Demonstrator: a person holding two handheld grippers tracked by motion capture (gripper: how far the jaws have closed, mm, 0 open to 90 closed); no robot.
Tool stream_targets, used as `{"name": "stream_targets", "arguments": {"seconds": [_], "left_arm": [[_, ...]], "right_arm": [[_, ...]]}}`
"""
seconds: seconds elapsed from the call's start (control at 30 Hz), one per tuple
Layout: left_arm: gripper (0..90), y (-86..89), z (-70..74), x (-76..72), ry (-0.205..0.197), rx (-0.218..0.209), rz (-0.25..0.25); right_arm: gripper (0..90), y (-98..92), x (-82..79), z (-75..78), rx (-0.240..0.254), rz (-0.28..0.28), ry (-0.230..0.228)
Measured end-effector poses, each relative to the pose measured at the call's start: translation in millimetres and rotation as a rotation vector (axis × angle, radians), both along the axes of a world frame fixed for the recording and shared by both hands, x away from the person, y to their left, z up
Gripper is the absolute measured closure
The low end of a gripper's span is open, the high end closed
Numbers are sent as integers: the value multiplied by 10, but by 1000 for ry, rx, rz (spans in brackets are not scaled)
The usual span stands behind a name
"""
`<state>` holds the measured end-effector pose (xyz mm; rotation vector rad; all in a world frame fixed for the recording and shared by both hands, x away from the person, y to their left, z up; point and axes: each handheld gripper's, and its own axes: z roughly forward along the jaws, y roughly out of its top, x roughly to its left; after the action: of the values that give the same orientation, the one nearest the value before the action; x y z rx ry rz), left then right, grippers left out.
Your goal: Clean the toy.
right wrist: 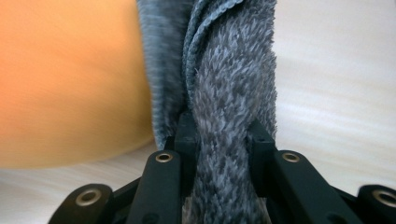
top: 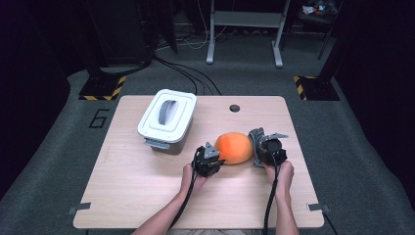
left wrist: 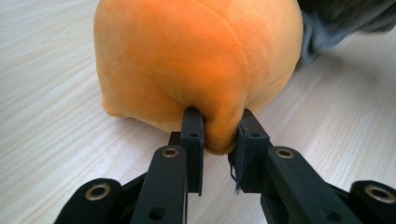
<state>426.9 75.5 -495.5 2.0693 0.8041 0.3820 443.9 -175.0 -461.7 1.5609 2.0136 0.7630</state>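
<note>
An orange plush toy [top: 234, 148] lies on the wooden table [top: 142, 196], right of centre. My left gripper [top: 220, 160] comes at it from the left and is shut on a pinched fold at the toy's lower edge; in the left gripper view the two jaws squeeze that fold of the plush [left wrist: 201, 56] at the gripper [left wrist: 219, 136]. My right gripper [top: 258, 146] is on the toy's right side, shut on a grey fuzzy cloth [top: 255, 136]. The right gripper view has the cloth [right wrist: 229, 88] bunched between the jaws of the gripper [right wrist: 219, 137], with the orange plush [right wrist: 70, 79] to its left.
A white lidded bin [top: 167, 117] with a grey handle stands at the back left of the table. A round cable hole [top: 235, 108] sits near the far edge. Both forearms come in from the near edge, with cables trailing from the grippers.
</note>
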Motion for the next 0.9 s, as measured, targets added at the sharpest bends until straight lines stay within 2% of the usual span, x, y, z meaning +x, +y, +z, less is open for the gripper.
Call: {"name": "stream_targets", "arguments": {"seconds": [0.1, 0.17, 0.33, 0.47, 0.6, 0.67, 0.9], "left_arm": [[761, -12, 3, -3, -6, -2, 3], [761, -19, 6, -5, -7, -1, 2], [761, -21, 16, -3, -11, 9, -2], [761, -29, 13, -8, -3, 1, -1], [760, -28, 9, -2, -5, 9, -1], [757, -36, -3, -1, 0, 1, 7], [752, -48, -3, -7, -5, -3, 0]], "right_arm": [[721, 66, -112, 218, 5, 46, -61], [721, 152, -179, 345, 24, 87, -82], [719, 411, -253, 518, 18, 196, -127], [718, 610, -246, 510, 6, 251, -115], [716, 764, -210, 410, -29, 275, -84], [716, 791, -188, 358, -58, 269, -81], [716, 724, -175, 347, -45, 250, -79]]}}
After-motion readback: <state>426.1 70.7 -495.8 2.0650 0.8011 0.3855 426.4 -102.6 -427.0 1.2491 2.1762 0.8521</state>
